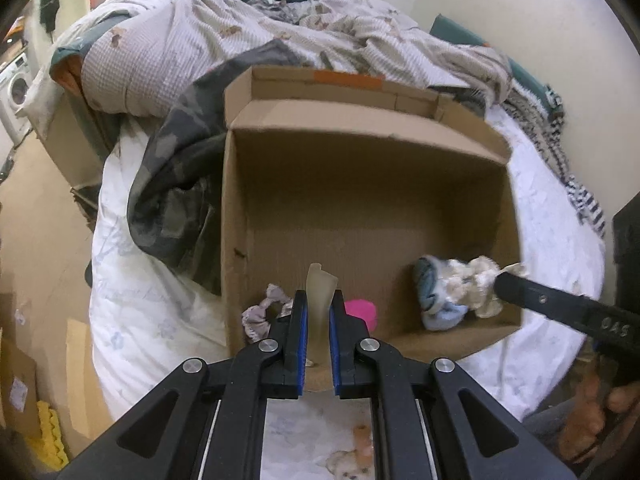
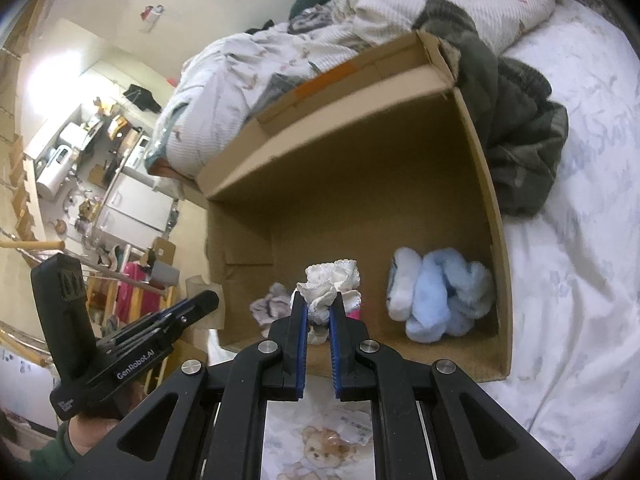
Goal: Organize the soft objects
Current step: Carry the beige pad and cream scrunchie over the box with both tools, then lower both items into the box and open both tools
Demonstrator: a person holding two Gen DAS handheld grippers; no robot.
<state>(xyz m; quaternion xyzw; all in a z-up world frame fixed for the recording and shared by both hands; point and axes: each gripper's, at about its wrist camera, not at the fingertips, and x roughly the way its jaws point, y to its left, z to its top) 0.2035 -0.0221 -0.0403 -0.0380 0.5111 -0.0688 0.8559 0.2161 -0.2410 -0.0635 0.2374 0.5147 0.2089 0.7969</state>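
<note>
An open cardboard box [image 1: 360, 184] [image 2: 360, 160] lies on the bed. My left gripper [image 1: 318, 312] is shut on a pale translucent soft piece [image 1: 320, 284] at the box's near edge; it also shows in the right wrist view [image 2: 200, 304]. My right gripper [image 2: 318, 312] is shut on a white frilly cloth [image 2: 332, 280] over the box's front; it shows in the left wrist view [image 1: 500, 280] holding that cloth [image 1: 476, 276]. A light blue fluffy item [image 2: 440, 296] [image 1: 440, 316] lies in the box's corner. A grey scrunchie [image 1: 260, 312] [image 2: 272, 304] and a pink item [image 1: 362, 310] lie near the front.
A rumpled patterned duvet [image 1: 240, 40] and a dark camouflage garment [image 1: 176, 176] [image 2: 520, 140] crowd behind and beside the box. White bedsheet [image 2: 580, 240] surrounds it. A teddy-print item [image 2: 320, 452] lies below my right gripper. Cardboard and a yellow item [image 1: 48, 432] are on the floor.
</note>
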